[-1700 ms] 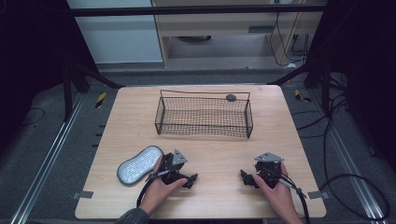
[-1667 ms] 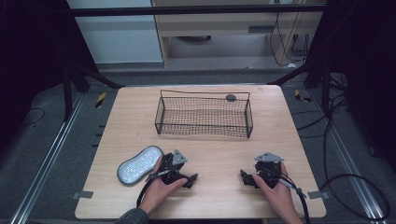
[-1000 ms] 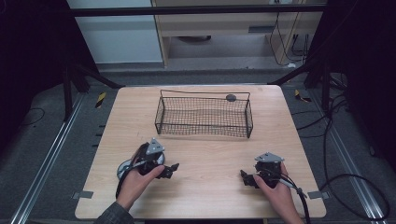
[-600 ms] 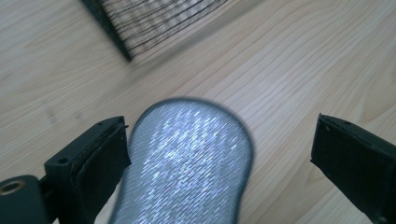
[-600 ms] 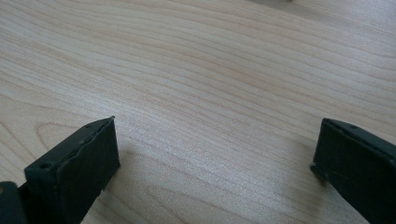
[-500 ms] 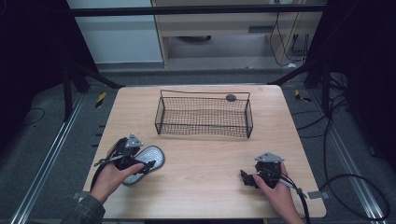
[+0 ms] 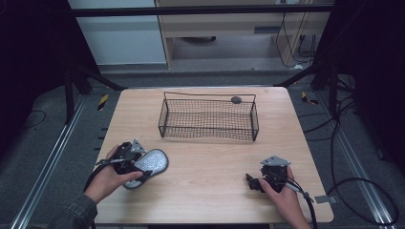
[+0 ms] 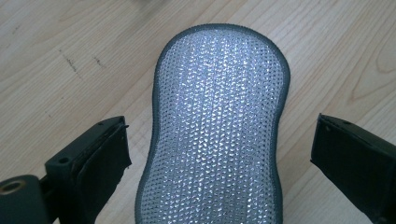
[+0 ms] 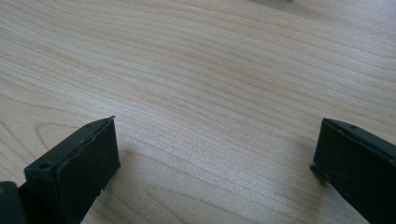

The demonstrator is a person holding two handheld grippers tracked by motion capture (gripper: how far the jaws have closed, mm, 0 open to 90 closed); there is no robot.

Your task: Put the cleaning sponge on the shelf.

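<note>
A silver, grey-edged scrubbing pad [image 7: 147, 165] lies flat on the wooden table [image 7: 205, 162] at the front left. My left gripper [image 7: 128, 161] sits at its near end, open, one jaw on each side of the pad [image 8: 215, 135] and apart from it. My right gripper [image 7: 255, 183] rests open at the front right, with bare wood [image 9: 219, 116] between its jaws.
A black wire basket [image 7: 208, 118] stands at the back middle of the table, with a small dark round object [image 7: 236, 99] at its far rim. Table edges drop to a dark floor with cables at the right.
My left gripper has moved left from the table's front middle to the pad's near end and now straddles it. The right gripper has stayed put.
</note>
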